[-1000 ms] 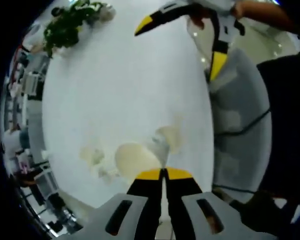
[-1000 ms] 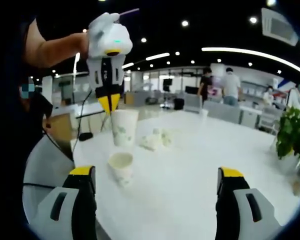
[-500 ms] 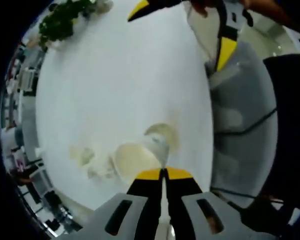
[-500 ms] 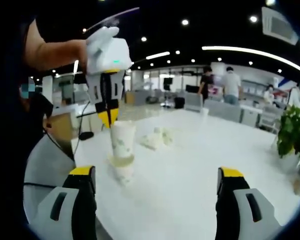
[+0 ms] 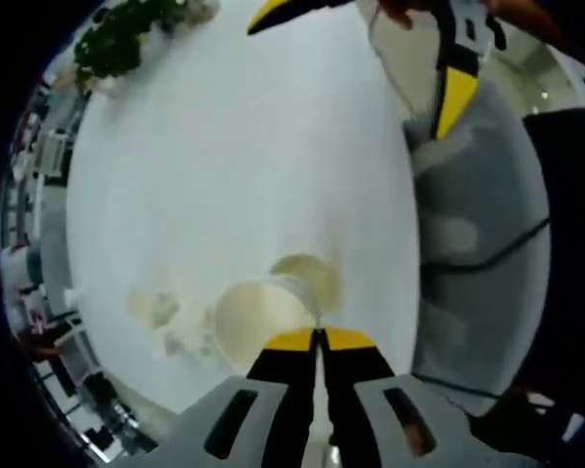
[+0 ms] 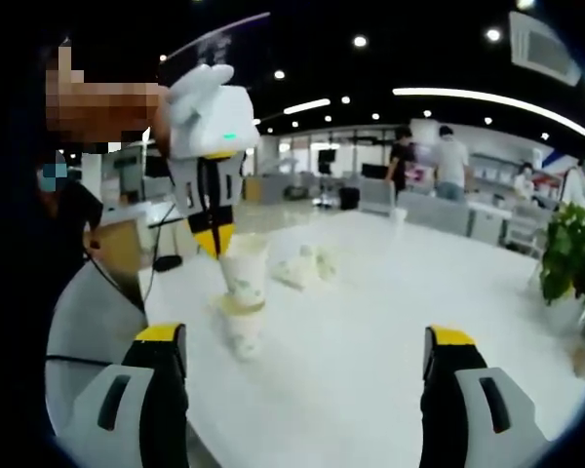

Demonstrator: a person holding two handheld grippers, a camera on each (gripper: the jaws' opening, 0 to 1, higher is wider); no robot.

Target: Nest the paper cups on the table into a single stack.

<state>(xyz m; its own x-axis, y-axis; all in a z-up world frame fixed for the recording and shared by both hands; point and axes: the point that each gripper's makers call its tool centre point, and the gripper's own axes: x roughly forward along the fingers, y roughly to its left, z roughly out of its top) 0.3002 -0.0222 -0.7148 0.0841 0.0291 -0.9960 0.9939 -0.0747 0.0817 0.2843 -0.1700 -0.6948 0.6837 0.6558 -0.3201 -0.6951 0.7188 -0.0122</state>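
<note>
1. Now the left hand-held gripper [image 6: 214, 234] pinches a paper cup [image 6: 244, 275], partly down inside the bottom cup [image 6: 240, 330] on the bench [image 6: 370, 331].
2. Next, push down, then let go.
3. Right hand-held gripper [image 6: 302, 366] waits wide apart.

Lighting: bright, even indoor light from ceiling lamps [image 6: 361, 44] and strips; the white table [image 5: 224, 175] is nearly washed out, with faint shadows. Image quality: soft focus throughout, strong fisheye bending at edges, the plant [image 6: 570, 258] and distant room blurred.
</note>
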